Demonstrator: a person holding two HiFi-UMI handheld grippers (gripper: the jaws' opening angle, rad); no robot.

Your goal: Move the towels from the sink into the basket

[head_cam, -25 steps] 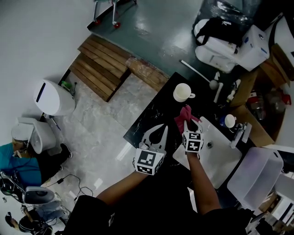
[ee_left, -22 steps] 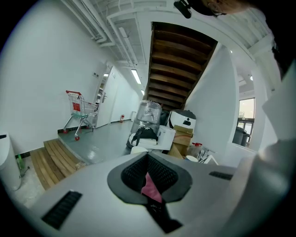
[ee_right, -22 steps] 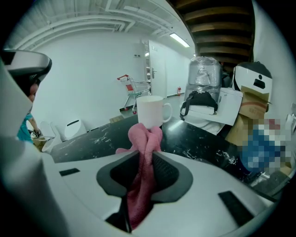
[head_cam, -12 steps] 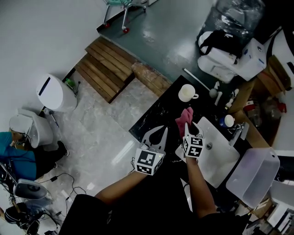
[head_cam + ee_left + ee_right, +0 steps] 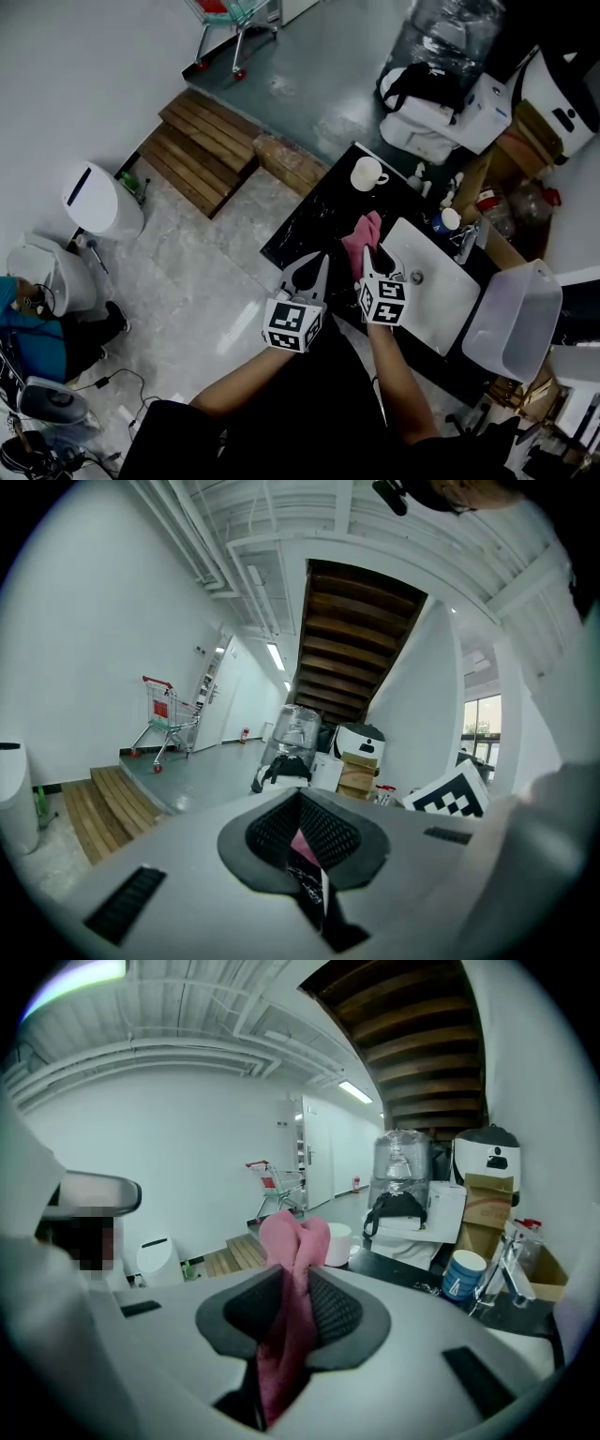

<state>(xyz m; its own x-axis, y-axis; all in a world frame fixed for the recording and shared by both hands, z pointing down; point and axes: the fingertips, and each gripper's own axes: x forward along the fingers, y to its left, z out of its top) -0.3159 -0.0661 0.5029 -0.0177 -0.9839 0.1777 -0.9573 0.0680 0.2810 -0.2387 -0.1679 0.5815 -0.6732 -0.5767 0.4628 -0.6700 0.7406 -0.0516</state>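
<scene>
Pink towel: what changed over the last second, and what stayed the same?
The right tool raised the pink towel higher beside the sink; the left tool moved alongside. Unchanged: right jaws clamped on the towel, left tool shut and empty.

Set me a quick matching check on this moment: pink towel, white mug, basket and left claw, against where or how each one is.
1. pink towel
2. white mug
3. basket
4. left claw

A. standing on the black counter
B. clamped in the right claw
C. shut, nothing held
D. beside the sink, on its right in the head view

Pairs: 1-B, 2-A, 3-D, 4-C
</scene>
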